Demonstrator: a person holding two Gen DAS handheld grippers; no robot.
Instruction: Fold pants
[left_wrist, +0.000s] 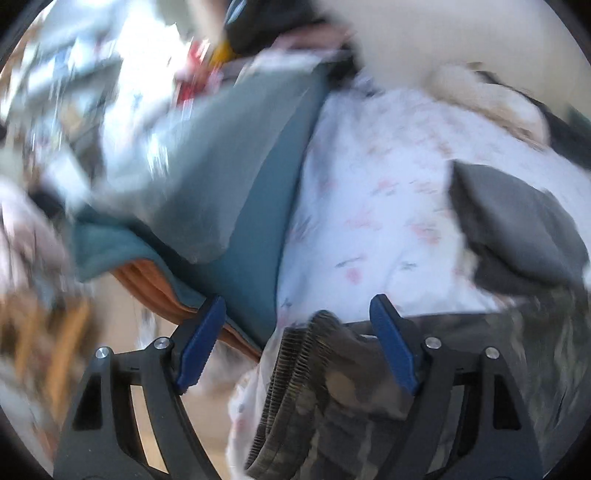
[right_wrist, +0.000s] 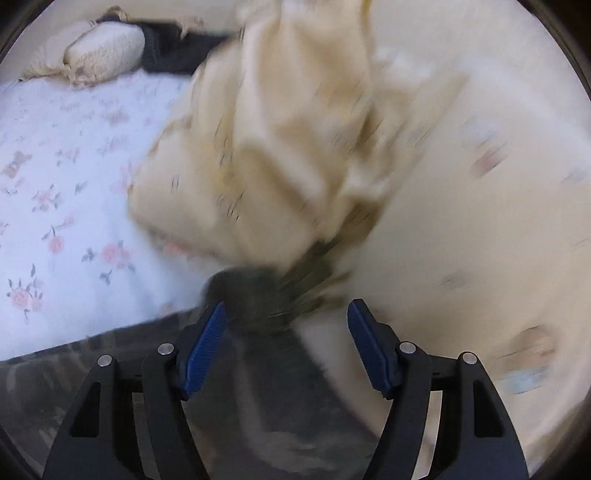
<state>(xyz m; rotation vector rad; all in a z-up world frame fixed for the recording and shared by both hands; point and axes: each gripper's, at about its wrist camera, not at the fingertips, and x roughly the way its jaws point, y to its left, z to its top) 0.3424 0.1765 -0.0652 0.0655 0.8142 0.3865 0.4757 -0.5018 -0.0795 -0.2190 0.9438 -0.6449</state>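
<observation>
Left gripper (left_wrist: 297, 334): jaws spread wide, gripping nothing.
Pants (left_wrist: 325, 387): dark ribbed waistband lies between the left fingers, on the floral sheet (left_wrist: 369, 206).
Right gripper (right_wrist: 286, 338): jaws apart; blurred dark cloth between them.

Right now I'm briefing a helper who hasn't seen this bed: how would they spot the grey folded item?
Start at the white floral bedsheet covering the bed. On its right side in the left wrist view lies the grey folded item, a plain flat dark block. Unlike the teal fabric on the left, it is charcoal grey.
</observation>
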